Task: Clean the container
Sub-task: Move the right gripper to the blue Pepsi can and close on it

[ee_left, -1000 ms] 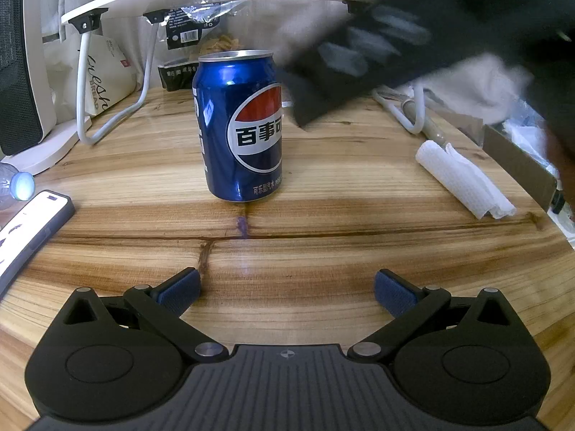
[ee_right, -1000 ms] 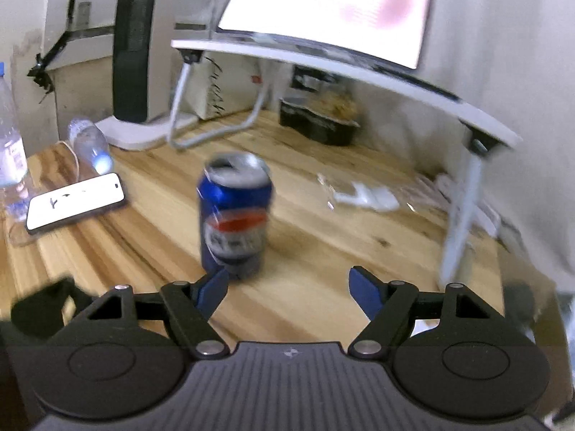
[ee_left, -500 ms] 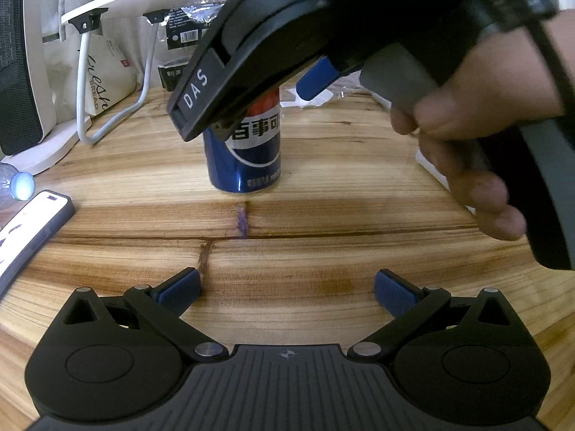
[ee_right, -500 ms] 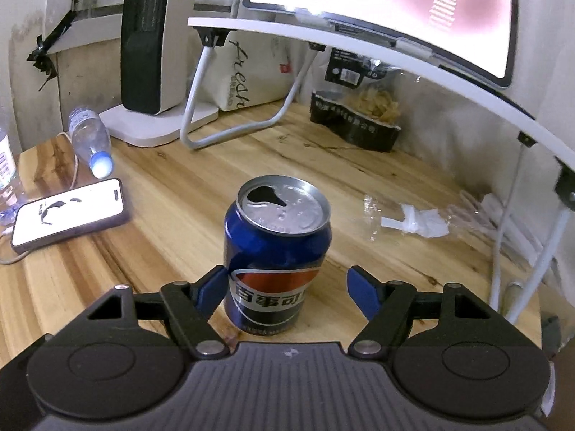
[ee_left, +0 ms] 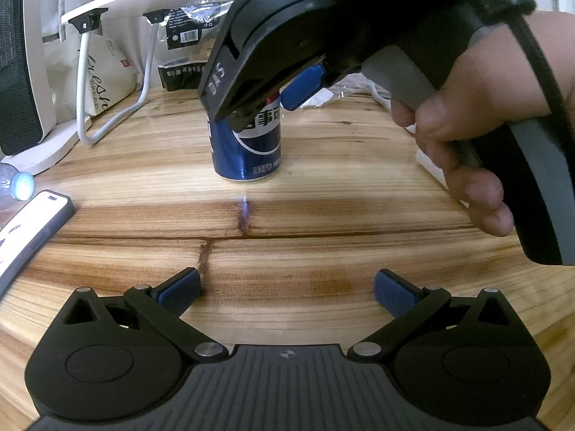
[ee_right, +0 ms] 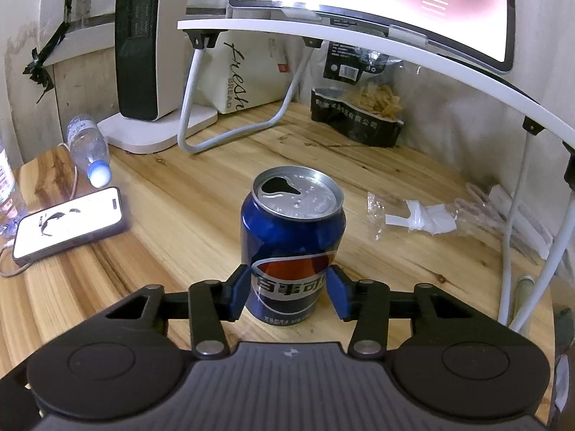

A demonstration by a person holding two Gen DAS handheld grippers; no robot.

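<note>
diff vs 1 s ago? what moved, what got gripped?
The right gripper swung in from the side to the blue can; its jaws, wide before, are closing around the can's lower body, with the blue pads at its sides. The can has not moved and stands upright on the wooden table. The left gripper stayed put, open and empty. The phone is unchanged.

A home desk: wooden tabletop point(ee_right: 201, 179), monitor point(ee_right: 377, 3), phone point(ee_right: 68, 226), snack bag point(ee_right: 359, 107).

Black claw point(ee_right: 291, 296) with blue pads point(ee_right: 337, 296), silver pivot screws, ribbed grey body, "DAS" lettering, grey handle
</note>
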